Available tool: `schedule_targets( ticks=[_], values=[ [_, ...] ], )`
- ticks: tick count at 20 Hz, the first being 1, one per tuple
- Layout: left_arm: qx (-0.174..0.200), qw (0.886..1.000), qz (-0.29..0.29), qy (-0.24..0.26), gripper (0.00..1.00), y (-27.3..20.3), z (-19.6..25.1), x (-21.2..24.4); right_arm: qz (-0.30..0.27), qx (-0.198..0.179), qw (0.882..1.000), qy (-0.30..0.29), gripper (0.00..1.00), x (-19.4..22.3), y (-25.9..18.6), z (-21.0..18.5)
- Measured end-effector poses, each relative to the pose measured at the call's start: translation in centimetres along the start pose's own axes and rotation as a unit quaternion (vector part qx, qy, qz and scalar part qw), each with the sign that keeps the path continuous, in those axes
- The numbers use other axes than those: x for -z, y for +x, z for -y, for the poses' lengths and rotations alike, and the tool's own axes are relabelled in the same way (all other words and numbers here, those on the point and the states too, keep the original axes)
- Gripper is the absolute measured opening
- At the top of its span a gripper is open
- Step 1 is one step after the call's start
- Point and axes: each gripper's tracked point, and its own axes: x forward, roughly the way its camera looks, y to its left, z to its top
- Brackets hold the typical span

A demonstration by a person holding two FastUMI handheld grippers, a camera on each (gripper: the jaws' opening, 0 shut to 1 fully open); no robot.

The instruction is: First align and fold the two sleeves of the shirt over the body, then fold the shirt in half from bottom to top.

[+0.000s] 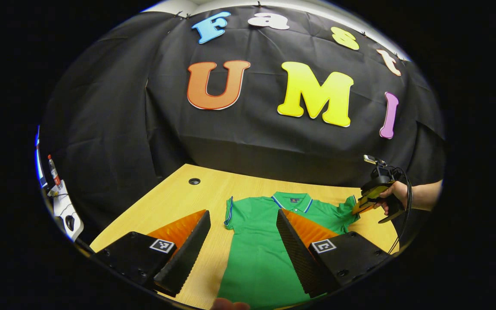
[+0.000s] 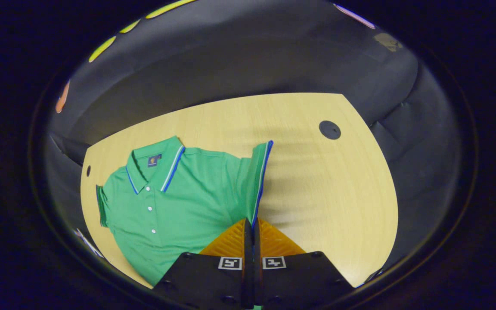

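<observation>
Green polo shirt lying flat, face up, on the wooden table, collar toward the black cloth wall; left gripper hovering above the shirt's lower body with fingers wide apart, nothing between them, one finger over bare table beside the shirt's edge, the other over the cloth; farther off in the left gripper view, right gripper held in a hand at the far sleeve, touching its tip

Seen from the right gripper view: fingers of the right gripper pressed together on the blue-trimmed hem of that sleeve, sleeve edge drawn up between them and standing above the table; placket with white buttons and small neck label plain here, unreadable in the left gripper view; opposite sleeve flat at the shirt's other side; round dark grommet in the table well apart from the shirt

Left gripper view alone giving the bottle and white gear at the booth's edge, and a fingertip at the lower rim
</observation>
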Motion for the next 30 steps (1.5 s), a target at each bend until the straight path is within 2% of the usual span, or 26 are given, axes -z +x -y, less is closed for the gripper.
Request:
schedule_targets(
  ticks=[5,9,15,17,18,20,24,27,30],
  values=[
    [-0.012,1.0,-0.009,-0.016,0.99,-0.9,-2.3,0.8,0.012,-0.022,0.999,-0.034,0.02,0.0,-0.6,-6.1],
    [-0.031,0.999,-0.009,-0.015,0.99,-2.1,-4.8,0.8,-0.012,-0.04,0.998,-0.044,0.03,1.4,1.3,-10.9],
    [-0.059,0.998,-0.025,-0.023,0.99,-3.6,-7.7,1.9,-0.05,-0.07,0.996,-0.012,0.03,3.1,3.4,-15.8],
    [-0.062,0.997,-0.028,-0.027,0.99,-3.7,-8.0,2.0,-0.052,-0.083,0.995,-0.001,0.06,3.5,3.4,-16.7],
    [-0.061,0.997,-0.03,-0.029,0.99,-3.6,-8.1,2.0,-0.049,-0.084,0.995,0.0,0.17,3.3,3.2,-16.8],
    [-0.055,0.998,-0.032,-0.027,0.99,-3.3,-7.8,1.9,-0.034,-0.095,0.995,0.003,0.23,2.8,2.3,-17.1],
    [-0.027,0.999,-0.027,-0.009,0.99,-2.0,-6.6,0.8,-0.004,-0.097,0.995,0.001,0.84,2.6,-0.4,-16.2],
    [0.009,0.999,-0.036,0.004,0.99,-0.9,-5.5,0.4,0.031,-0.104,0.993,-0.039,0.84,3.7,-4.3,-15.1],
    [0.047,0.998,-0.04,-0.014,0.98,0.4,-4.1,-0.1,0.08,-0.127,0.986,-0.071,0.85,5.3,-9.1,-13.7]
  ],
)
